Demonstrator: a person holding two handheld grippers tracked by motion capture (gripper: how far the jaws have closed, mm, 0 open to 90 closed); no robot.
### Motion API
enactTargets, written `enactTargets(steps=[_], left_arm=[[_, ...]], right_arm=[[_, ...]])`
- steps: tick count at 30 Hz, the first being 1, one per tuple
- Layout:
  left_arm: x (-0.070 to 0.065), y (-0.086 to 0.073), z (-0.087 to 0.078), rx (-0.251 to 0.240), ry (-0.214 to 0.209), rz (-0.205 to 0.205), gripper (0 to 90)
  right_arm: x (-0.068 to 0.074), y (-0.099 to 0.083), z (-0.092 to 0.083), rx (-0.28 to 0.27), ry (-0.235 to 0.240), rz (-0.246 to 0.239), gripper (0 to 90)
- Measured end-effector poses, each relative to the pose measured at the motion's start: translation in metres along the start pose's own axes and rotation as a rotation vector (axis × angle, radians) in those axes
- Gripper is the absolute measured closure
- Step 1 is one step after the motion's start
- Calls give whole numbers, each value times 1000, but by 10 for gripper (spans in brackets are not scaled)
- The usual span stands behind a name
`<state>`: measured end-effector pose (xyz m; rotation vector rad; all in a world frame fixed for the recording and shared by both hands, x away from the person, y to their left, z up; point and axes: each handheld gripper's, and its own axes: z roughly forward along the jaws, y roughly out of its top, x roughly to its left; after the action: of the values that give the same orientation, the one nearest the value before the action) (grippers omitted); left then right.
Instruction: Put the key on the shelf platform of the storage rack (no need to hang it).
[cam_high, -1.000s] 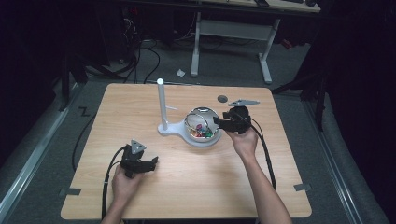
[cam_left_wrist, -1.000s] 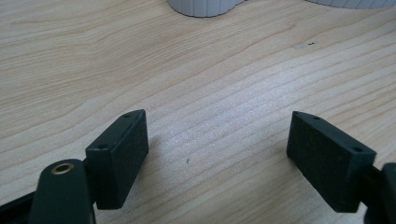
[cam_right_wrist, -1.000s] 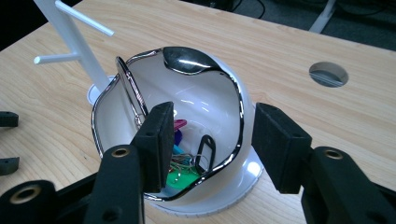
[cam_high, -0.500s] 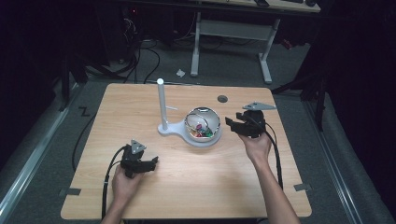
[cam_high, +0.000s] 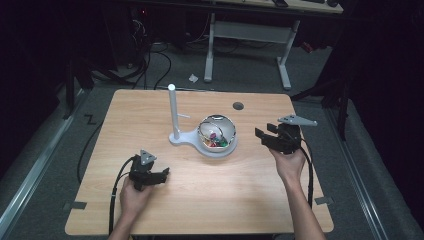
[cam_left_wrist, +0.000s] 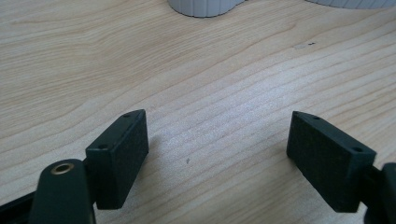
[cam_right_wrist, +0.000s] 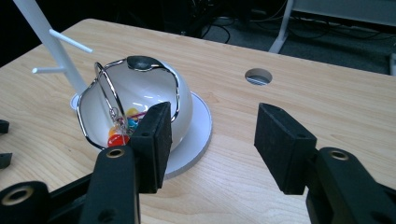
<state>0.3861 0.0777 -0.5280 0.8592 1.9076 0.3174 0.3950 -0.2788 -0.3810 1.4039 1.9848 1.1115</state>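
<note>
A white bowl (cam_high: 218, 131) with a wire hoop over it sits on a round white base in the middle of the table and holds several small colourful pieces (cam_high: 216, 142). A white pole (cam_high: 173, 112) with short pegs rises from the same base on its left. My right gripper (cam_high: 260, 136) hovers to the right of the bowl, open, with nothing between its jaws. In the right gripper view the bowl (cam_right_wrist: 140, 88) and the pole (cam_right_wrist: 46, 42) lie ahead and left of the open right gripper (cam_right_wrist: 212, 140). My left gripper (cam_high: 165, 173) rests low at the front left, open and empty (cam_left_wrist: 215, 154).
A round cable hole (cam_high: 238, 106) lies in the wooden tabletop (cam_high: 200, 200) behind the bowl. The edge of the white base (cam_left_wrist: 201, 5) shows at the top of the left gripper view. Beyond the table are desk legs and cables on a dark floor.
My right gripper has drawn away from the bowl's right rim, moving right and a little up, jaws still empty. The left gripper has stayed put.
</note>
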Motion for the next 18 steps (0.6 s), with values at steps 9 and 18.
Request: enactTargets(steps=[9,18], left_arm=[[0,0,0,-1,0,1,210],[0,0,0,-2,1,1,210]], right_arm=[[-7,-11,-17,-17,-9,9,475],[-18,-27,-39,-45,-23,56,475]])
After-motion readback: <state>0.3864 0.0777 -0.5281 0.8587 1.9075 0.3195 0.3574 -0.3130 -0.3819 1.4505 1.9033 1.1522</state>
